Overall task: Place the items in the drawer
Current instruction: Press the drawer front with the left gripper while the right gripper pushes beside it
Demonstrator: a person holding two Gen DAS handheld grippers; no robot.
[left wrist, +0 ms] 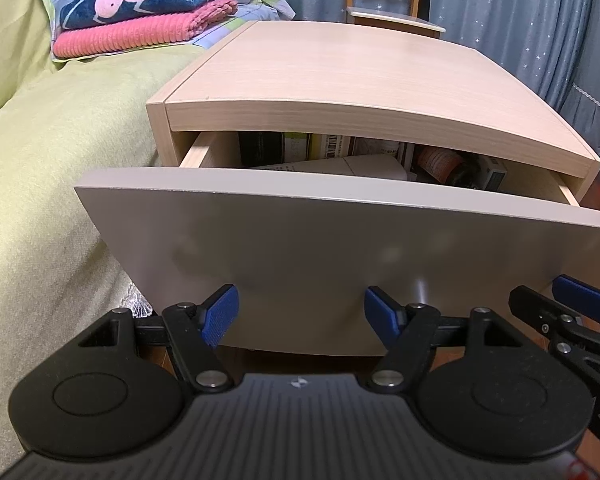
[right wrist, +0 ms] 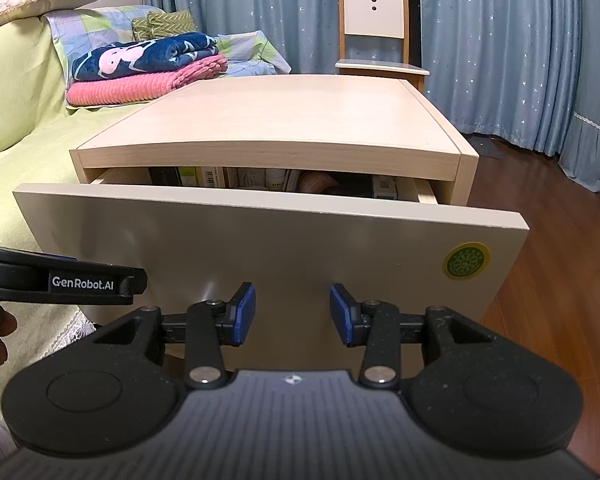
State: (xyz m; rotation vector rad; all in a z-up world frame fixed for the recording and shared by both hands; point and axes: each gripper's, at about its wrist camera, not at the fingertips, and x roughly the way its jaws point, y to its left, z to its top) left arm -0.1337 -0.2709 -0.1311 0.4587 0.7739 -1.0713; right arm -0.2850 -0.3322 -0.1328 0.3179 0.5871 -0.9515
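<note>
A: Straight ahead of both tongs: a pale wood bedside cabinet (right wrist: pixel 268 120), its top drawer (right wrist: pixel 260 248) pulled partway out. Left gripper (left wrist: pixel 301 314) spread wide, nothing between its blue pads (left wrist: pixel 220 312). Right gripper (right wrist: pixel 292 312) also parted, a little less wide, likewise empty. Both level with the lower half of the drawer front, close to it; hard to say whether touching.

B: And the items to be stowed?

A: None held. Beyond the drawer front, behind the tongs' line of sight, a crowded row: boxes, a barcoded packet (left wrist: pixel 332 144), something roll-shaped, possibly tape. Too dark in there to name more. Round green sticker (right wrist: pixel 466 262) up and right of the right gripper. Off to the left of both, a bed with folded blankets (right wrist: pixel 148 68); far ahead, a chair (right wrist: pixel 374 28) before blue curtains.

B: Best way on from here?

A: Likely: draw the drawer out further first, since the opening looks narrow under the cabinet top. Pull evenly, low and square, to avoid racking it. Then pick one item, lower it into a free gap rather than onto the stack.
</note>
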